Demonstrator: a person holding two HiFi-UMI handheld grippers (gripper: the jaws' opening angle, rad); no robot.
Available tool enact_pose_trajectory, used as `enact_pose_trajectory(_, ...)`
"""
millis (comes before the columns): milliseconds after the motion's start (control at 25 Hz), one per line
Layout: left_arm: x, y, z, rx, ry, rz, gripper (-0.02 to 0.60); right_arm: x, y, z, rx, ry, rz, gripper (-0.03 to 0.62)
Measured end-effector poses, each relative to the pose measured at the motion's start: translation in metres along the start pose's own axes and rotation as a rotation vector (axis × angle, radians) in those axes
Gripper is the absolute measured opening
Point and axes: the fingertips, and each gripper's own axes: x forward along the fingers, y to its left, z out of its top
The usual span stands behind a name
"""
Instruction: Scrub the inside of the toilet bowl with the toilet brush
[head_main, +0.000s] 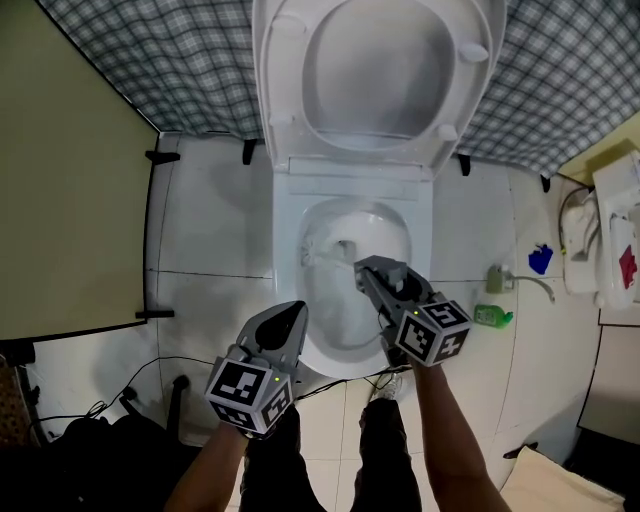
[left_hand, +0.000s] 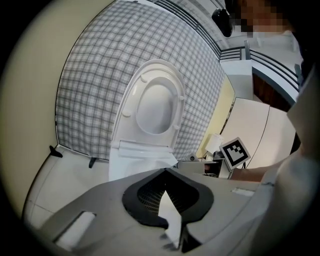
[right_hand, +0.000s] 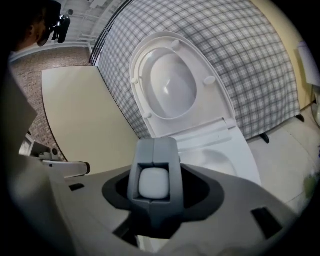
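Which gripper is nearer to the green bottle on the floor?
Right. The right gripper, shut on the brush, is over the bowl's right side, with the bottle to its right. The left gripper is at the bowl's front left rim, farther away.

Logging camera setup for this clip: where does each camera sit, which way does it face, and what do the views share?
Head view: on the person's head, looking steeply down at the toilet bowl; both forearms, legs, left gripper and right gripper show.
Left gripper view: rides the left gripper, along its closed jaws toward the raised lid; the right gripper's marker cube shows.
Right gripper view: rides the right gripper, along jaws shut on the toilet brush, toward the lid.
Shared: all three see the lid.
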Motion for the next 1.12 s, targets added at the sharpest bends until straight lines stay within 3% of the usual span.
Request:
enact_pose_trajectory(440, -0.016, -0.024, -0.024, -0.036, 0.002, 0.039, 0.009, -0.058, 0.028, -0.053, -0.081, 0.223, 0.185, 0.213)
enact_pose_trajectory(1120, -0.016, -0.068, -0.045, -0.076, -0.003, 0.062, 0.011, -0.133, 0.011, -0.070, -0.235, 0.425, 0.280, 0.212)
